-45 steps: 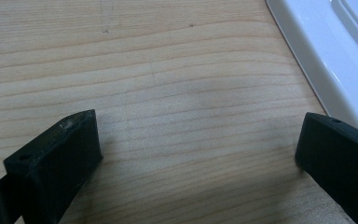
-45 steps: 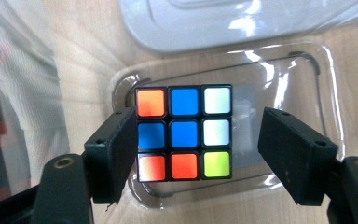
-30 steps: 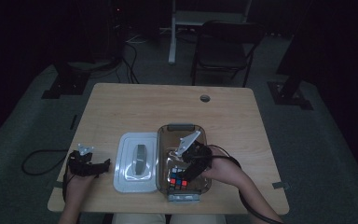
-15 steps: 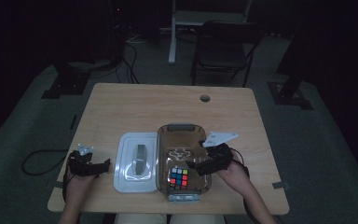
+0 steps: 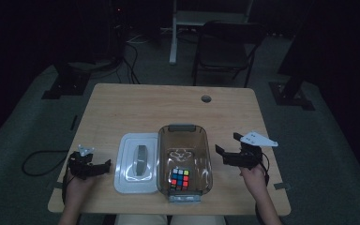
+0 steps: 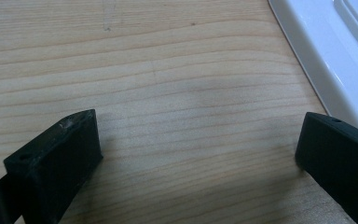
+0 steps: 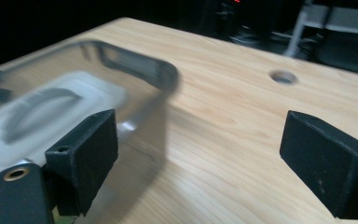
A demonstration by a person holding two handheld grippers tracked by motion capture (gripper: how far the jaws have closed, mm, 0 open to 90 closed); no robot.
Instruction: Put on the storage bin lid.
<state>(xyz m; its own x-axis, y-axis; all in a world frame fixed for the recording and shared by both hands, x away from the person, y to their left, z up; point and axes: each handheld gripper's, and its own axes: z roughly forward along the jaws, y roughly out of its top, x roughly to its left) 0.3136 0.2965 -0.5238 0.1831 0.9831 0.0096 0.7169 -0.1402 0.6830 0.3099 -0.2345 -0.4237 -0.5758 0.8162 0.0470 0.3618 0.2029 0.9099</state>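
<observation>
**Both tools apart, cube down in the bin**

My right tool sits just beside the right wall of the clear bin, its black jaws spread wide with nothing between them; in the right gripper view they frame bare wood and the bin's rounded corner. My left tool rests near the counter's front left, jaws equally apart over pale grained wood, beside the white lid's edge. The bin is smoky transparent plastic, a rounded rectangle whose long axis runs from me toward the far edge. The puzzle cube lies on its floor at the near end, coloured squares facing up. The lid lies flat left of the bin, touching it or nearly so. The right gripper view is blurred at the bin.
</observation>
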